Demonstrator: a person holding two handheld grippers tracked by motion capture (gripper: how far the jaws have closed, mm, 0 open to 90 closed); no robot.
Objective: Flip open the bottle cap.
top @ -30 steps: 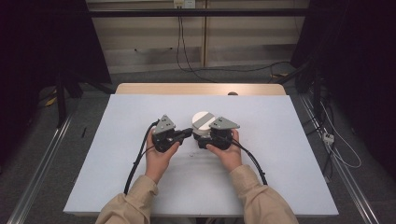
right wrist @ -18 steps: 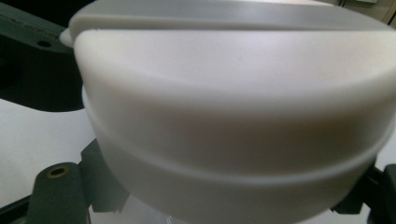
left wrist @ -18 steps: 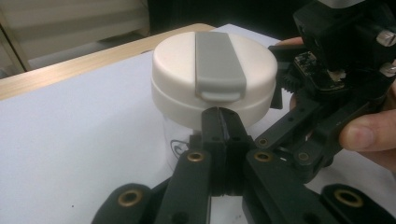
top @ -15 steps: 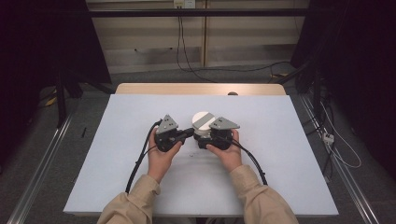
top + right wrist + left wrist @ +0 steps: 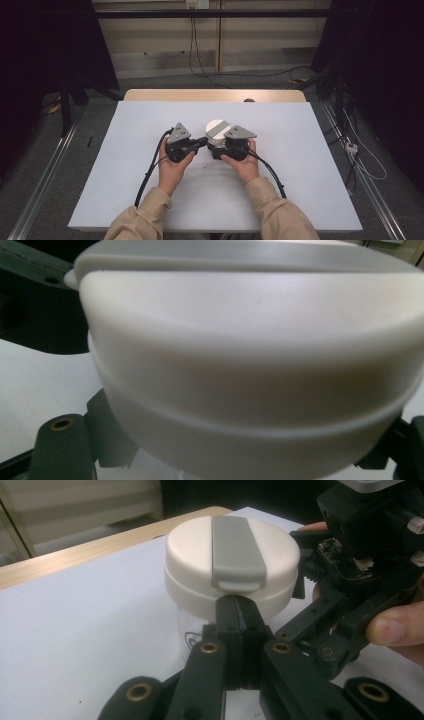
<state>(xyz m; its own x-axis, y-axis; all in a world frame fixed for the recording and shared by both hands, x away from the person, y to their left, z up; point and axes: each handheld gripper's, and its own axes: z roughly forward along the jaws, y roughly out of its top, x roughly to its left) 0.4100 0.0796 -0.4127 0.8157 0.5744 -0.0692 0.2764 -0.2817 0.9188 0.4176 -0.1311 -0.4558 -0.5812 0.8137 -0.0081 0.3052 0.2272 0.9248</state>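
A small clear jar with a white round lid [image 5: 217, 129] crossed by a grey flip strap [image 5: 235, 545] stands mid-table. My left gripper [image 5: 202, 143] comes in from the left with both jaws pressed together and nothing between them. Its tips [image 5: 235, 607] rest against the lid's rim just under the strap's tab. My right gripper [image 5: 218, 148] reaches in from the right and is shut on the jar below the lid. Its black fingers [image 5: 62, 437] flank the clear body, and the lid [image 5: 250, 350] looms close. Its linkage [image 5: 325, 625] shows behind the jar.
The jar stands on a white tabletop [image 5: 150, 200] with a wooden strip [image 5: 215, 95] along the far edge. Black cables [image 5: 150, 175] trail from both grippers toward the person's sleeves. Metal rails [image 5: 45, 180] and loose floor cables [image 5: 360, 160] lie beside the table.
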